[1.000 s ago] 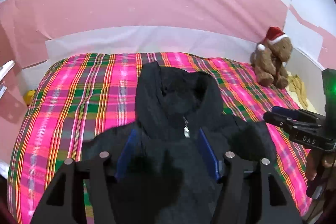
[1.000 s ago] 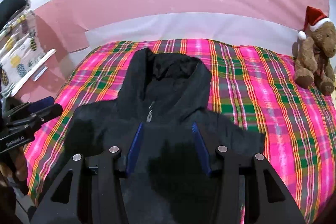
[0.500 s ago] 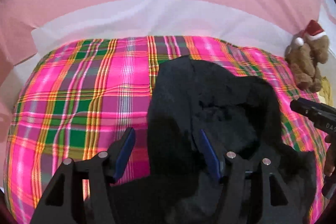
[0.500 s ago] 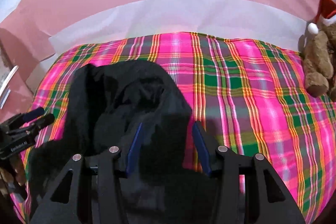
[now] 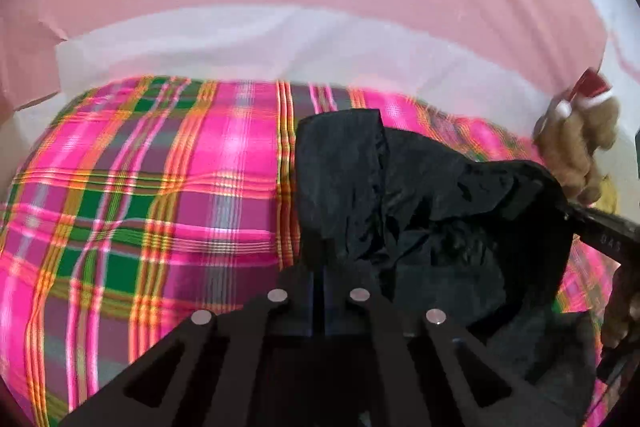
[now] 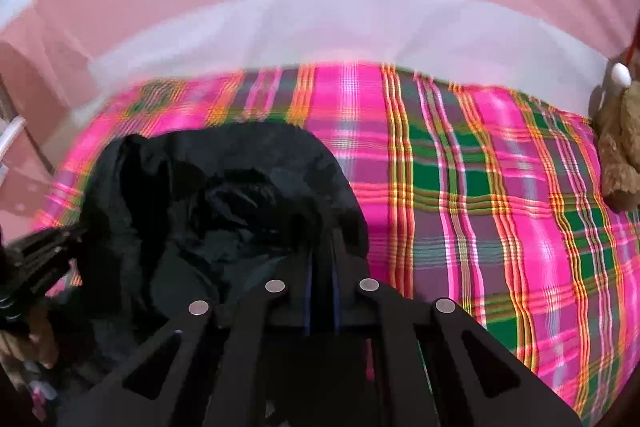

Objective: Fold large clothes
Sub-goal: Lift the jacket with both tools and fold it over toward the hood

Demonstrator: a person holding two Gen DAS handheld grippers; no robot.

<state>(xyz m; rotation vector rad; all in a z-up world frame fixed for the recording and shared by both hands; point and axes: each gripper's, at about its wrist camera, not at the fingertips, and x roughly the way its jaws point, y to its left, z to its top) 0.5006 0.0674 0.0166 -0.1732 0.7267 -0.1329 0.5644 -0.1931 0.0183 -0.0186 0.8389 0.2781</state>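
A black hooded jacket [image 5: 420, 211] lies on the plaid bed. In the left wrist view its hood fills the right half. My left gripper [image 5: 319, 275] sits at the hood's left edge. Its jaws are closing, the blue pads nearly together with black fabric pinched between them. In the right wrist view the jacket [image 6: 224, 195] is on the left. My right gripper [image 6: 322, 255] is at the hood's right edge, jaws closing in the same way on the cloth. Each view shows the other gripper at its side: the right gripper [image 5: 600, 231] and the left gripper [image 6: 44, 259].
A pink, green and orange plaid sheet [image 5: 160, 207] covers the bed. The brown teddy bear [image 5: 580, 143] in a red hat sits at the far right by the wall, also the teddy bear [image 6: 620, 147]. Pink and white walls rise behind the bed.
Both grippers moved apart from the jacket's middle to the two sides of the hood and sank toward it. Their jaws went from wide apart to closed on the fabric.
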